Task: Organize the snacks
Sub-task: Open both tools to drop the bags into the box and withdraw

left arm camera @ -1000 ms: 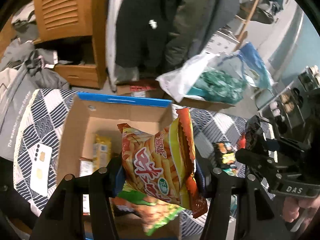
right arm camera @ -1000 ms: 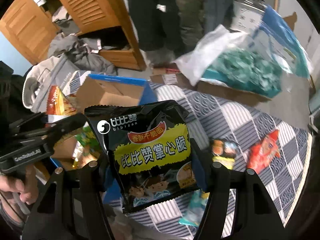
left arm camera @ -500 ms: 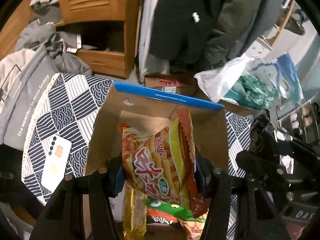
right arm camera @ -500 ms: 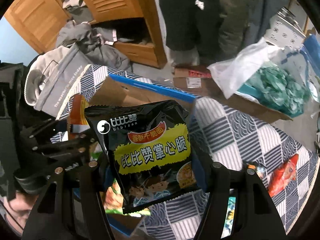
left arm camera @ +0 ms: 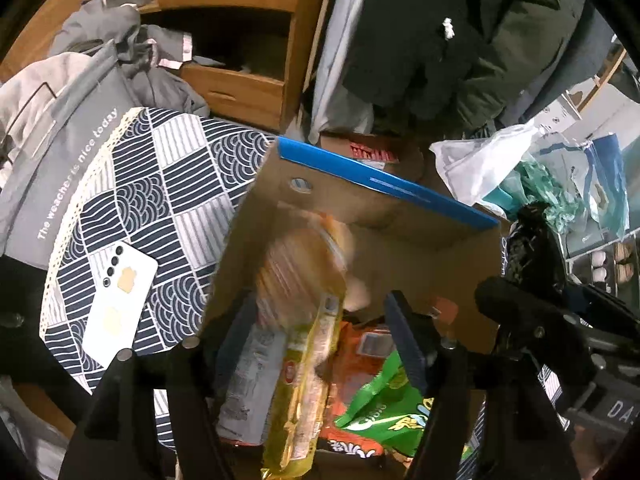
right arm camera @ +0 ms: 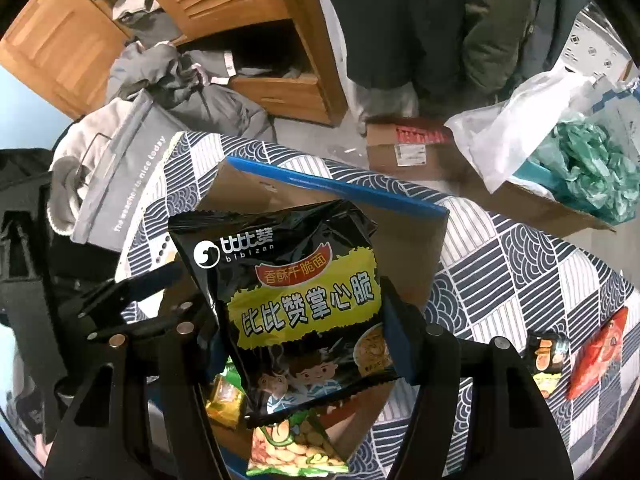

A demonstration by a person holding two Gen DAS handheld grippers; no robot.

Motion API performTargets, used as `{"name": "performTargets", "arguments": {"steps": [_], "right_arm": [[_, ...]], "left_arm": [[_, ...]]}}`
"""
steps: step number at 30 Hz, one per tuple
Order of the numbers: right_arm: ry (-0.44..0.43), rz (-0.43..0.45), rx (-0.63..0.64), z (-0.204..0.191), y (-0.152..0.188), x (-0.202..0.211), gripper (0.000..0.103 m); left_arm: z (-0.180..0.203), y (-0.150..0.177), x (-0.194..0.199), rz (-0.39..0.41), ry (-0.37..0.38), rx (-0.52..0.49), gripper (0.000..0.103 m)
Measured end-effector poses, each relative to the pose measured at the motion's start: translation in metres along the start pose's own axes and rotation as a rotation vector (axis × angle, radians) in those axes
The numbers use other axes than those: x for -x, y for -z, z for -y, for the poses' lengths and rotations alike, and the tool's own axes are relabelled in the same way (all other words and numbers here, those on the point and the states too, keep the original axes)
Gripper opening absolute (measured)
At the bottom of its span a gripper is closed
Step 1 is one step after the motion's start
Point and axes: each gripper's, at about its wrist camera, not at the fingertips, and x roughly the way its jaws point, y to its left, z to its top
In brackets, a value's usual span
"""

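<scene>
The orange snack packet [left arm camera: 304,280] shows as a motion-blurred streak between the left gripper's [left arm camera: 320,328] fingers, over the open cardboard box [left arm camera: 372,216] with the blue rim; the jaws have just been opening and now stand clear of the packet on both sides, so nothing is clamped. Below it in the box lie a yellow packet [left arm camera: 300,392], an orange bag [left arm camera: 360,352] and a green bag [left arm camera: 384,408] toward 5 o'clock. The right gripper [right arm camera: 304,320] has its pads pressed on the sides of a black noodle-snack bag [right arm camera: 296,300] with a yellow band, held above the same box, whose rim runs across at 12 o'clock in the right wrist view; a green peanut packet [right arm camera: 288,448] sits at 6 o'clock beneath it. The box stands on a navy-and-white patterned cloth [right arm camera: 520,272]. A white phone [left arm camera: 120,304] lies on the cloth at 9 o'clock in the left wrist view. More snacks [right arm camera: 592,348] lie on the cloth at 3 o'clock in the right wrist view.
</scene>
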Motion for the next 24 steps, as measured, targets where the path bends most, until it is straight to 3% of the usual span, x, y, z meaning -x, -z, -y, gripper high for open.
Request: {"name": "performTargets", "arguments": {"steps": [3, 10, 16, 24], "right_arm": [[0.008, 0.005, 0.005, -0.003, 0.0, 0.0, 0.065], [0.001, 0.018, -0.004, -0.001, 0.001, 0.003, 0.079], [0.014, 0.04, -0.008, 0.004, 0.003, 0.015, 0.079], [0.054, 0.053, -0.005, 0.014, 0.017, 0.033, 0.079]], "left_arm": [[-0.005, 0.0, 0.004, 0.006, 0.009, 0.019, 0.071], [-0.011, 0.004, 0.017, 0.033, 0.032, 0.042, 0.076], [-0.01, 0.009, 0.025, 0.037, 0.055, 0.051, 0.076], [0.02, 0.018, 0.034, 0.045, 0.069, -0.024, 0.076]]}}
